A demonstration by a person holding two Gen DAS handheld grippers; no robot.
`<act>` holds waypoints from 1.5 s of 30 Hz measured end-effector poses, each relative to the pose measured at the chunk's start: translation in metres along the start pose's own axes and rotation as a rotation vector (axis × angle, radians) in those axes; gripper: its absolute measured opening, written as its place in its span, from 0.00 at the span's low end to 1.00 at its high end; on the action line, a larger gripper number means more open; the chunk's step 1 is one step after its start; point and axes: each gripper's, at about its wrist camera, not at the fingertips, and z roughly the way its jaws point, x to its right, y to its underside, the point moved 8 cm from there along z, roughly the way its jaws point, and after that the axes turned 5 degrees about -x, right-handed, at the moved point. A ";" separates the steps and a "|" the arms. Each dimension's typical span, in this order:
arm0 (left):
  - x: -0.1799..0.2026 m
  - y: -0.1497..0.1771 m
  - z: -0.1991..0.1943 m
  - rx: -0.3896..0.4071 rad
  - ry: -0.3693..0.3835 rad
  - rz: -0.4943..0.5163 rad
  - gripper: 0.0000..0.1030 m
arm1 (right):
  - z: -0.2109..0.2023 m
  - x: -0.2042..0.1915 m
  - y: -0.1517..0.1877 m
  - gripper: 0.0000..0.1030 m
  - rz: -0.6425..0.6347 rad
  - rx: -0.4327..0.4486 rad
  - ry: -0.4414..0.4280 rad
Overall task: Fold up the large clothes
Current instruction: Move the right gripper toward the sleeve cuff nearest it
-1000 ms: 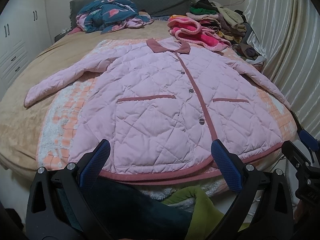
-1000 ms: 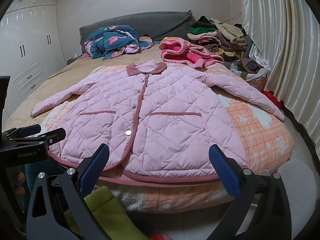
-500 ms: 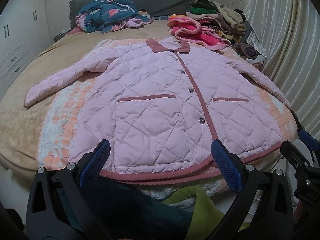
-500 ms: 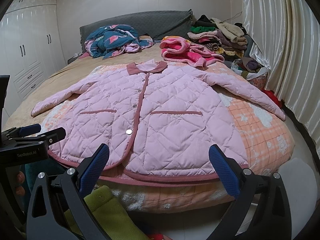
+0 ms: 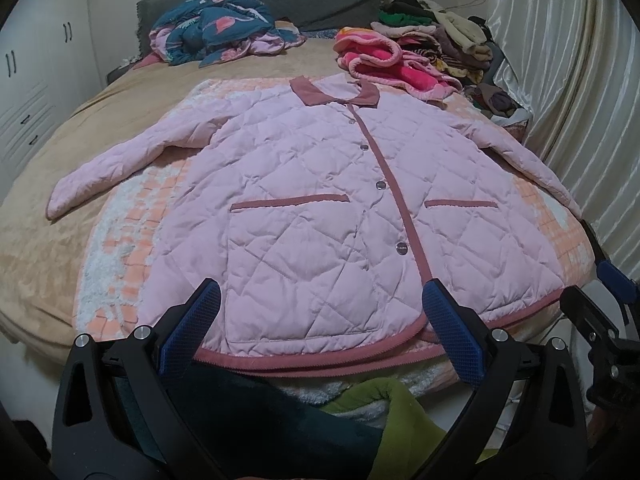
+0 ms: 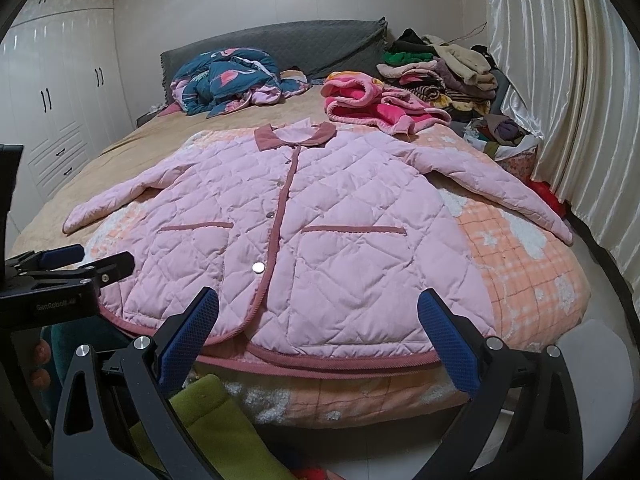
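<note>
"GenRobot" lettering, partly blurred, on left tool (image 6: pixel 92 264) body

The pink jacket (image 5: pixel 320 216) lies flat with open room above it. Far away, a blue blanket (image 5: pixel 216 36) and clothes pile (image 5: pixel 432 48) block the way.

Little has changed for you in the last second. Your left tool (image 5: pixel 320 332) has crept slightly closer to the foot edge of the bed (image 5: pixel 60 216): the pink quilted jacket with dusty-rose trim (image 5: pixel 320 208) sits a shade lower in the left wrist view, and its hem now reaches a little further down between the open blue-padded fingers (image 5: pixel 192 328). Your right tool (image 6: pixel 318 336) has drifted a touch as well, so the jacket's hem lies marginally lower in its view too. Both tools have stayed spread wide and empty, short of the hem.
</note>
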 end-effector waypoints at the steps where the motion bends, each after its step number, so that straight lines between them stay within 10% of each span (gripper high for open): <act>1: 0.002 -0.004 0.002 -0.006 0.009 0.000 0.92 | 0.000 0.001 -0.003 0.96 -0.003 0.003 0.003; 30: 0.065 -0.154 0.055 0.004 0.019 0.150 0.92 | -0.007 0.113 -0.116 0.96 0.128 0.169 0.128; 45: 0.109 -0.192 0.102 -0.014 0.010 0.172 0.92 | 0.060 0.177 -0.135 0.96 0.239 0.105 0.184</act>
